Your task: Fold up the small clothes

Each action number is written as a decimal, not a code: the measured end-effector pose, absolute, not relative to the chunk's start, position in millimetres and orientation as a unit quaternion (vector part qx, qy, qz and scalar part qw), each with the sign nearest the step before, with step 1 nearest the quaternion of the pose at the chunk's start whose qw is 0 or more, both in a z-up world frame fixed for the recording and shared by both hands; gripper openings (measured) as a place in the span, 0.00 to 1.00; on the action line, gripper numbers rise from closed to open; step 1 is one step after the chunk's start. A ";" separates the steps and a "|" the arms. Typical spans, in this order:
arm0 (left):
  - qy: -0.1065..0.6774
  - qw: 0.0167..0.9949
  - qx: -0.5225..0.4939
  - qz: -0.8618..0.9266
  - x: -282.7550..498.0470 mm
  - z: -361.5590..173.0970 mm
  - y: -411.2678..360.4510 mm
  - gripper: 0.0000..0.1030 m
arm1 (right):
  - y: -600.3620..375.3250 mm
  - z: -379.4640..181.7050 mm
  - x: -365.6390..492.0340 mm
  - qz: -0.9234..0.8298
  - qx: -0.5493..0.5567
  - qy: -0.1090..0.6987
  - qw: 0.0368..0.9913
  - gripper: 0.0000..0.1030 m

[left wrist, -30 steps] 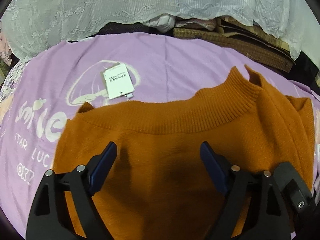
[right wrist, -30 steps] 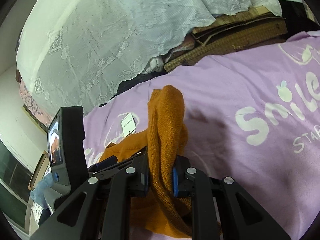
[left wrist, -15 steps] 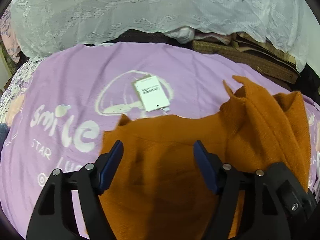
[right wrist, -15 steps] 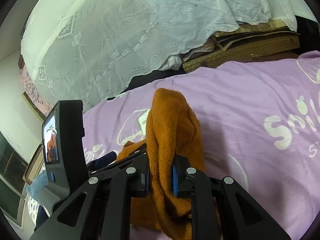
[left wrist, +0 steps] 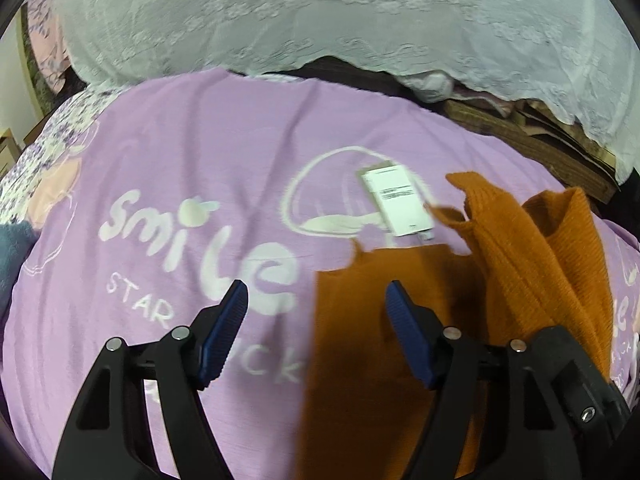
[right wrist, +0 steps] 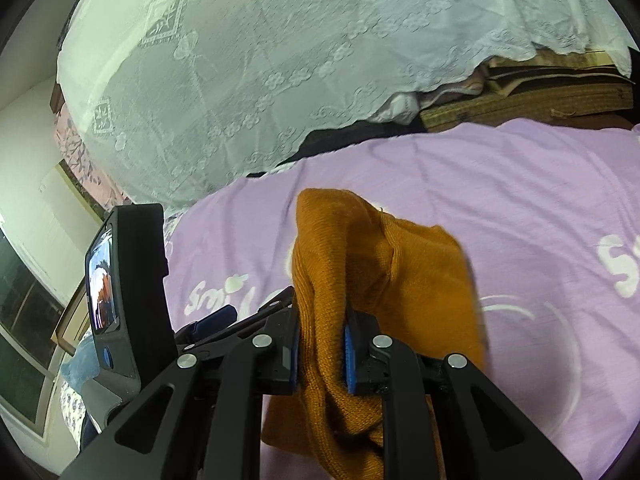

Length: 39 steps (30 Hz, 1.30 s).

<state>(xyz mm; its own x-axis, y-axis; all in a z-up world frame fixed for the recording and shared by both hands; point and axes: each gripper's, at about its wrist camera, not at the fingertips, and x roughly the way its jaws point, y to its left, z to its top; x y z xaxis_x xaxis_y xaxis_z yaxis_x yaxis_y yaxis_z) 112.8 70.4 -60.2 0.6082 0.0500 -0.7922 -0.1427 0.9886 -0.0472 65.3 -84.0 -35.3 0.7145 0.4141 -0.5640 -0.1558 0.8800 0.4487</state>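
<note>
1. The orange knitted sweater (left wrist: 384,344) lies on a purple bedspread (left wrist: 192,168) printed with white lettering and a white mushroom-like drawing.
2. In the left wrist view the sweater fills the 3 to 6 o'clock part of the picture. Its flat part lies on the bedspread at about 5 o'clock, and a bunched, raised part stands up at about 3 o'clock.
3. A white paper tag (left wrist: 398,206) lies on the bedspread just beyond the sweater's far edge, slightly right of centre toward 1 o'clock, over the white drawing.
4. The left gripper (left wrist: 316,336) is parted, with its blue pads well apart. Its left finger hangs over bare purple bedspread and its right finger over the flat orange knit. The sweater's left edge runs between the two fingers, and neither pad presses on the cloth.
5. The right gripper (right wrist: 320,344) is clamped on a thick fold of the sweater (right wrist: 360,280). The knit bulges up above the pads toward 12 o'clock and hangs below them toward 6 o'clock.
6. In the right wrist view, the left gripper's black body with a small lit screen (right wrist: 104,280) shows at 9 o'clock, close beside the right gripper.
7. A white lace cover (right wrist: 280,60) drapes over a heap beyond the bedspread, across the top of both views from 10 to 2 o'clock.
8. Brown woven mats (right wrist: 520,100) are stacked under the lace at about 2 o'clock in the right wrist view.
</note>
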 end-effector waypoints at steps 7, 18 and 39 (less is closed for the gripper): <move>0.472 0.874 -0.077 0.080 121.6 -88.9 117.1 0.68 | -40.6 -63.8 75.8 0.172 0.175 0.376 0.894 0.16; 0.487 0.864 -0.099 0.080 124.7 -108.0 140.9 0.75 | -51.8 -54.4 59.6 0.259 0.185 0.349 0.881 0.39; 0.464 0.881 -0.035 0.089 117.3 -108.6 107.0 0.96 | -70.5 -114.5 37.8 0.246 0.082 0.409 0.875 0.00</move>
